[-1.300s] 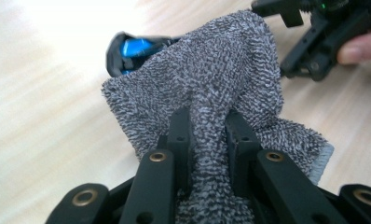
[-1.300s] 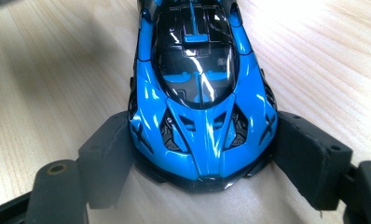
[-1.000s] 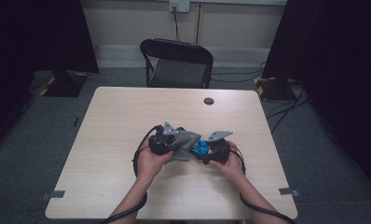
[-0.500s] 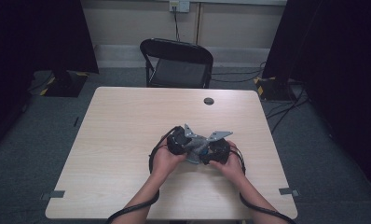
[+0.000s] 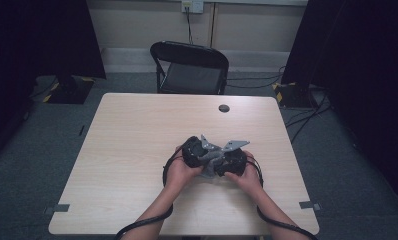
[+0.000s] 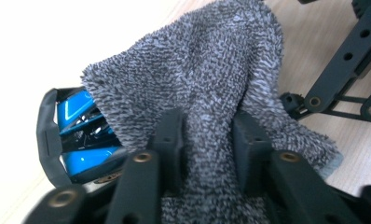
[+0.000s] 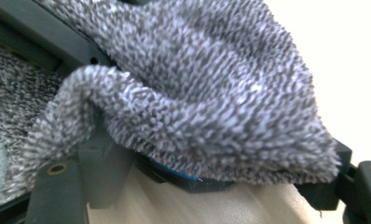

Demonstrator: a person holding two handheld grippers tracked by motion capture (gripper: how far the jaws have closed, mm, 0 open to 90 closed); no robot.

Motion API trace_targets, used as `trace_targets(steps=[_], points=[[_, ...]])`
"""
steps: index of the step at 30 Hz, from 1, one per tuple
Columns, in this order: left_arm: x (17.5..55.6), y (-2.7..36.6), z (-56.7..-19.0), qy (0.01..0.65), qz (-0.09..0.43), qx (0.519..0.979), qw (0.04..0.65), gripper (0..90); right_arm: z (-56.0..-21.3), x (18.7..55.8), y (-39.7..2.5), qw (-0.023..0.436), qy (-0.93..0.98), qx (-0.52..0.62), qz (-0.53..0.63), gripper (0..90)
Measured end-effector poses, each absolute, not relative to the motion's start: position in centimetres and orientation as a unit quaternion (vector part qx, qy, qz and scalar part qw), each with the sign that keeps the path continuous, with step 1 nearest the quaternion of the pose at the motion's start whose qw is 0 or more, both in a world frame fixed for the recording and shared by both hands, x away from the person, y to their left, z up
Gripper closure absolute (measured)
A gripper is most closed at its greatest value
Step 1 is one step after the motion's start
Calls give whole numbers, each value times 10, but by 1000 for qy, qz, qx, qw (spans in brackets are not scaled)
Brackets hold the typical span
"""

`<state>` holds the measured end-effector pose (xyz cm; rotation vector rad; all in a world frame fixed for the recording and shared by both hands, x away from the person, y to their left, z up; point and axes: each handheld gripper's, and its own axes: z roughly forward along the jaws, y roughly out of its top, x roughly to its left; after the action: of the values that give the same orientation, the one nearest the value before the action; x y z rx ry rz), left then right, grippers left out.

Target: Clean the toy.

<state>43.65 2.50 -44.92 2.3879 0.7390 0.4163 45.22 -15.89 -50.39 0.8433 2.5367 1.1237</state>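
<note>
Left gripper view: grey cloth (image 6: 211, 93) stands upright, bunched peak topmost, between the jaws.

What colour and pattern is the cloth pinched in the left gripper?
The cloth is speckled grey and white terry, clearest in the left gripper view.

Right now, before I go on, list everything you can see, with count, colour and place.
towel: one, grey terry, bunched at the table's near middle, held between both grippers
table: one, light wood, centre of the high view
round cap: one, dark, flush in the table top near its far edge
folding chair: one, black, behind the table
wall outlet: one, pale, on the back wall
tape marks: two, grey, at the table's near corners
left gripper: one, black, fingers pinching the towel
right gripper: one, black with blue parts, under a towel fold; grip unclear
hands: two, at the table's near middle
</note>
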Motion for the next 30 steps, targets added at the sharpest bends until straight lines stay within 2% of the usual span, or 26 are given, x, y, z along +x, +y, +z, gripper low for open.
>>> trace_targets(steps=[2,8,12,13,15,18,30], points=[[438,25,-447,295,160,888,314,447,-504,452,-159,121,868,289,385,234],[445,22,-453,304,160,882,324,458,-504,452,-159,121,869,288,385,235],[443,19,-456,296,171,885,315,499,-504,452,-159,121,869,288,385,235],[443,18,-456,290,171,888,312,587,-504,452,-159,120,869,288,385,235],[442,17,-454,285,165,891,312,681,-504,452,-159,121,868,289,385,235],[441,14,-455,285,166,892,309,748,-504,452,-159,120,868,289,385,236],[456,30,-445,327,157,878,311,771,-504,453,-159,121,868,288,385,236]])
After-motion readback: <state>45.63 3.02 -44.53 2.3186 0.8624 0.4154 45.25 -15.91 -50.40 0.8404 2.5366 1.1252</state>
